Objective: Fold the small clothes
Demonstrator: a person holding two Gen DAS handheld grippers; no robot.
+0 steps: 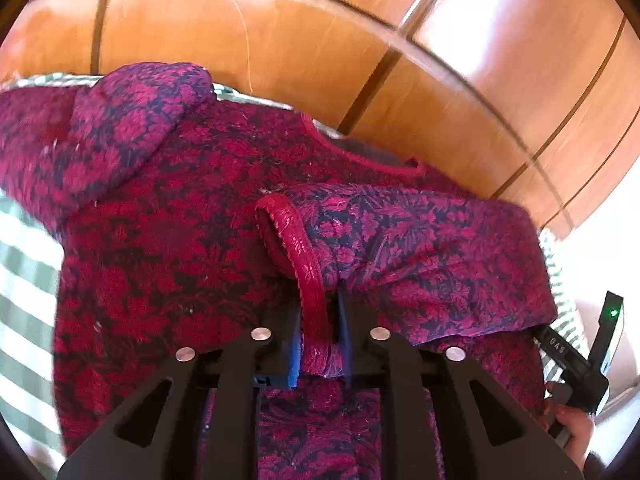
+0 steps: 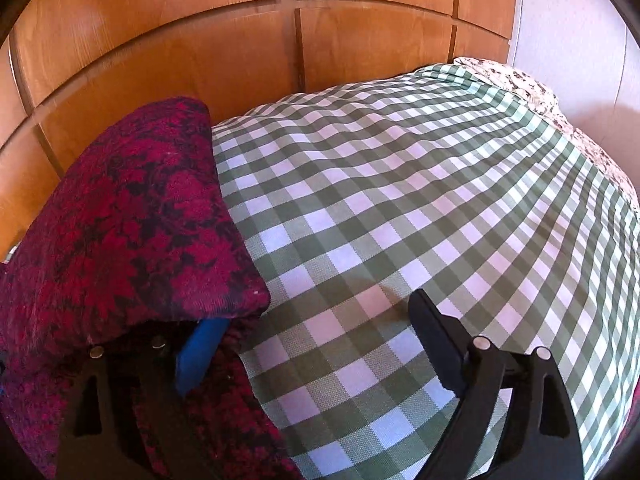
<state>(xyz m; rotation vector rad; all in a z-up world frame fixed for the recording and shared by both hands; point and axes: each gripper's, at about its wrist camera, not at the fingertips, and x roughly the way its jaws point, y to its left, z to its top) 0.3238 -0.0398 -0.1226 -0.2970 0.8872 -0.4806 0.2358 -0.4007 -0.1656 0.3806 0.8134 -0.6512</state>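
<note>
A small red and dark-blue patterned sweater lies spread on the checked cloth. My left gripper is shut on the red-trimmed cuff of one sleeve, which is drawn across the sweater's body. The other sleeve lies folded at the far left. In the right wrist view my right gripper is open; its left blue finger sits under a folded edge of the sweater, and its right finger hovers over the bare cloth.
A green and white checked cloth covers the surface. A wooden panelled wall stands close behind it. A floral fabric lies at the cloth's far right edge. The other hand-held gripper and a hand show at the left view's lower right.
</note>
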